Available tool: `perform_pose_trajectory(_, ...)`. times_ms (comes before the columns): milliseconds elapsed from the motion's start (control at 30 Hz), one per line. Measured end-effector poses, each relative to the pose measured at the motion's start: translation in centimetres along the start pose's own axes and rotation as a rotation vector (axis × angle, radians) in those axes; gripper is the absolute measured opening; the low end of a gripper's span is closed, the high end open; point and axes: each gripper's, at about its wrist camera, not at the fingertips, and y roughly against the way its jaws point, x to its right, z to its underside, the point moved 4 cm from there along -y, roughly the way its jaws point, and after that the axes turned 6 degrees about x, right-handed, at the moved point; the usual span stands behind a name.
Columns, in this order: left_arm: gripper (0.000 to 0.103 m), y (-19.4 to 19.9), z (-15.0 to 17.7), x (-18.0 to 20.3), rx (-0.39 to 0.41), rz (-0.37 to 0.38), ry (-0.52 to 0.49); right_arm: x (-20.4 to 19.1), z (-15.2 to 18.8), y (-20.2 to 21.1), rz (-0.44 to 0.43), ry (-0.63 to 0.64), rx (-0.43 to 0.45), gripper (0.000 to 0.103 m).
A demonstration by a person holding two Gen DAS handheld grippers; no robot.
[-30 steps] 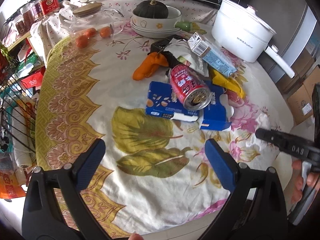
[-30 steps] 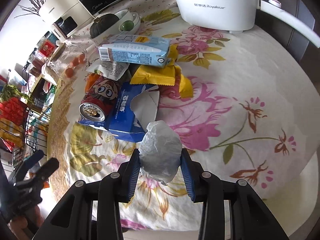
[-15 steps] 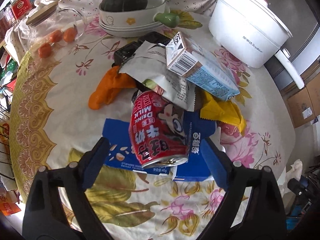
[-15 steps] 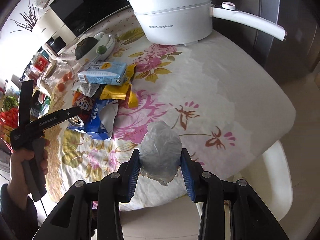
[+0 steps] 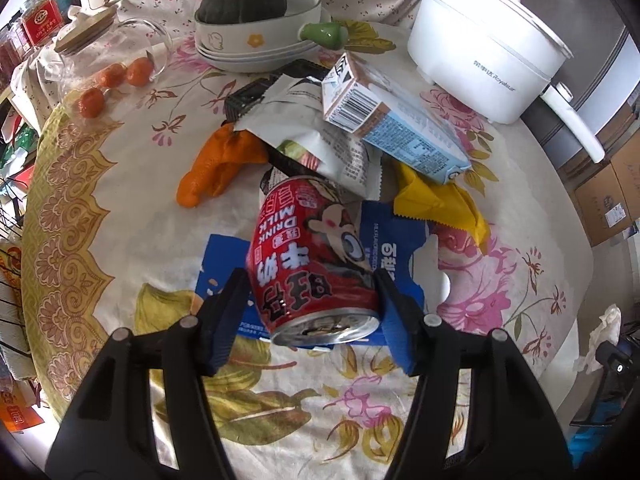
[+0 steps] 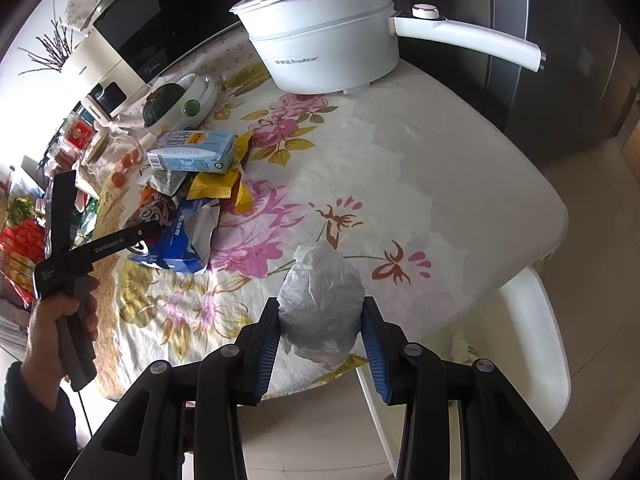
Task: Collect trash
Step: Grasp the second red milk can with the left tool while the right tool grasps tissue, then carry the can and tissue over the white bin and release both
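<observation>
A pile of trash lies on the flowered tablecloth (image 5: 120, 240): a red milk drink can (image 5: 310, 260) on its side, a blue snack box (image 5: 396, 248), a yellow wrapper (image 5: 440, 204), a light blue milk carton (image 5: 392, 128), a white wrapper (image 5: 320, 140) and an orange wrapper (image 5: 218, 164). My left gripper (image 5: 312, 312) has its pads against both sides of the can. My right gripper (image 6: 320, 328) is shut on a crumpled white tissue (image 6: 320, 304), held above the table's near edge. The left gripper also shows in the right wrist view (image 6: 104, 246), at the pile.
A white electric pot (image 5: 488, 52) with a long handle stands at the back right. A bowl with a dark squash (image 5: 248, 12) and a glass jar with small oranges (image 5: 108, 76) stand at the back. A white bin (image 6: 520, 360) with tissue inside sits below the table edge.
My left gripper has moved forward to the can and closed around it. My right gripper has drawn back from the pile toward the table edge, still holding the tissue.
</observation>
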Motion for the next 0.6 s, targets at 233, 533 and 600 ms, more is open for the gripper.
perform_pose_trajectory(233,0.064,3.5,2.0,-1.0,0.059,0.077,0.027,0.1,0.4,1.0,-0.011,0.0,0.014,0.041)
perform_pose_trajectory(533,0.064,7.1,5.5,-0.8,0.122,0.187,0.073,0.3,1.3,2.5,-0.02,-0.002,0.036,0.041)
perform_pose_trajectory(600,0.064,7.4,5.9,-0.2,0.099,0.211,0.076,0.8,1.8,2.7,-0.014,-0.003,0.034,0.041)
